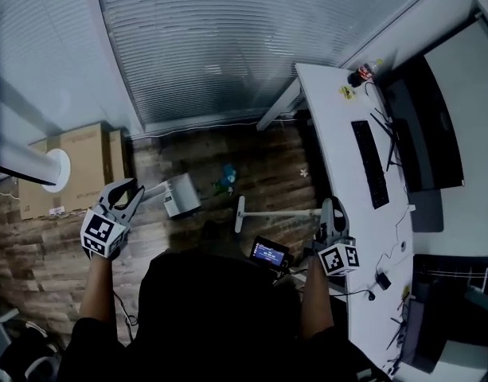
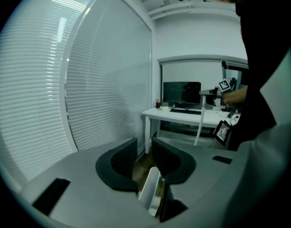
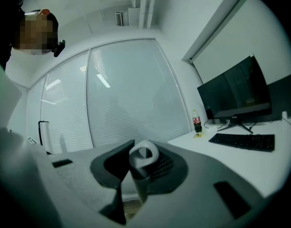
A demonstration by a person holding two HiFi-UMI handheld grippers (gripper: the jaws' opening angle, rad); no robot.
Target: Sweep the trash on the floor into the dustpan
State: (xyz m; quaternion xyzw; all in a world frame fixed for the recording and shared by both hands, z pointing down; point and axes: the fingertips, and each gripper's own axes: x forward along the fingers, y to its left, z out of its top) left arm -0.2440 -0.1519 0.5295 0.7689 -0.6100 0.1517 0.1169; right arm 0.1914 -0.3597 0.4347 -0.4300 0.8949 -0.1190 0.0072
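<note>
Wood-plank floor (image 1: 192, 151) filled the middle of the head view, bounded at 12 o'clock by closed white blinds (image 1: 251, 46). At 3 o'clock stood a white desk (image 1: 339, 165) carrying a keyboard (image 1: 369, 164), a dark monitor (image 1: 435, 126) and, at its far end, a bottle (image 1: 363, 74). Cardboard boxes (image 1: 80, 169) sat against the wall at 9 o'clock. The dustpan (image 1: 182, 195), white, rested on the floor just left of centre, its handle reaching toward 9 o'clock. A teal piece of trash (image 1: 226, 178) lay near the dustpan at its 2 o'clock, apart from it. A small pale scrap (image 1: 305, 172) lay farther off at 3 o'clock, close to the desk. The left gripper (image 1: 130, 193) was at 8 o'clock, pointed at the dustpan handle. Its own view showed the jaws apart, bare floor visible through the gap. A white strip (image 2: 152, 190), apparently part of the dustpan, stood low between them, and the pads were not seen pressing on it. The right gripper (image 1: 333, 210) was at 4 o'clock beside the desk edge. Its jaws were clamped on the top end of the white broom (image 1: 275, 212). The broom's shaft ran toward 9 o'clock, and its head sat right of the dustpan and apart from it, at 5 o'clock of the trash.
</note>
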